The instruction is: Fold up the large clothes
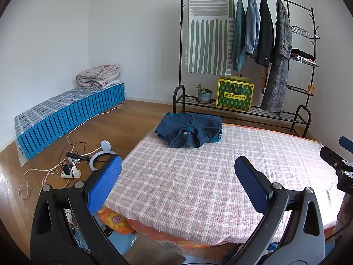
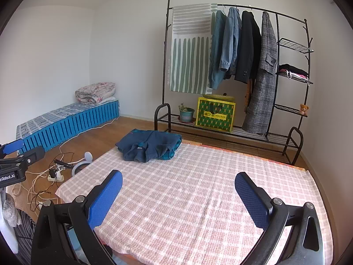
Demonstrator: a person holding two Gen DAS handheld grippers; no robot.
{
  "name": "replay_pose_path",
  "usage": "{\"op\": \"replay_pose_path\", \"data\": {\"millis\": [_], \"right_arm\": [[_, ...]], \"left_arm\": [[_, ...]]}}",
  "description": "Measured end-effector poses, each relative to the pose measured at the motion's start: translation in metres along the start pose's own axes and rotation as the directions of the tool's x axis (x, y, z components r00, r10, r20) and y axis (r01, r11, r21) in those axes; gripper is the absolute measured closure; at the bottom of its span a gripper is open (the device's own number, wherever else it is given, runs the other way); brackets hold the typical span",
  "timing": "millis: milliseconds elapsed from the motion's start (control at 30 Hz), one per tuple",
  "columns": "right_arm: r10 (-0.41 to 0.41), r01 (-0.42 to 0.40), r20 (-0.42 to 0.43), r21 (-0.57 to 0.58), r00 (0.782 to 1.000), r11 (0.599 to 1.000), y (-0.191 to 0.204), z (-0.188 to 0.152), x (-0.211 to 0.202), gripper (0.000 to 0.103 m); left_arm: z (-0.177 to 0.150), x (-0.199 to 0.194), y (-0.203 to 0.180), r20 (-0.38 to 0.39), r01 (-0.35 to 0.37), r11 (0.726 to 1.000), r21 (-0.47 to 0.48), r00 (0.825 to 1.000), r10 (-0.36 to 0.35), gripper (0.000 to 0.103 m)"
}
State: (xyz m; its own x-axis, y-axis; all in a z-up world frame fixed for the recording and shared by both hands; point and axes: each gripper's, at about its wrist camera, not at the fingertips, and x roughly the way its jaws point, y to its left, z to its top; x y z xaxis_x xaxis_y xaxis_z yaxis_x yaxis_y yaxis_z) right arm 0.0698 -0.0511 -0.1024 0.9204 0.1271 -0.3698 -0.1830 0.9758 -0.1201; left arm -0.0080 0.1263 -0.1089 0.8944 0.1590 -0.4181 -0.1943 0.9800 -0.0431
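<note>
A dark blue garment [image 1: 189, 129] lies folded in a compact bundle at the far left corner of the pink checked table cover [image 1: 209, 176]; the right wrist view shows the same blue garment [image 2: 150, 145] on the cover [image 2: 198, 198]. My left gripper [image 1: 177, 167] hovers open over the near part of the cover, well short of the garment, with nothing between its blue pads. My right gripper [image 2: 178, 182] is likewise open and empty above the near middle. Each gripper shows at the edge of the other's view.
A black clothes rack [image 1: 245, 50] with hanging jackets, a striped cloth, a yellow-green box [image 1: 235, 97] and a potted plant [image 1: 204, 93] stands behind the table. On the floor at left lie a blue slatted bench [image 1: 70, 114] with folded bedding, a power strip [image 1: 70, 173] and cables.
</note>
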Motion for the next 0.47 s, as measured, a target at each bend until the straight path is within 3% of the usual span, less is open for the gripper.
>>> {"op": "replay_pose_path", "data": {"millis": [300,467], "right_arm": [[0.002,-0.002,-0.006,-0.002,1.000,1.000,-0.0010,-0.0018,0.0006,0.000],[0.009,-0.009,-0.017,-0.001,1.000,1.000,-0.0027,-0.0044,0.0025,0.000]], "left_arm": [[-0.0013,0.0000,-0.0003,-0.013,0.016,1.000,-0.005,1.000,-0.016,0.000],[-0.0036,-0.0070,-0.0061,0.035,-0.015,1.000,0.023,0.999,0.014,0.000]]}}
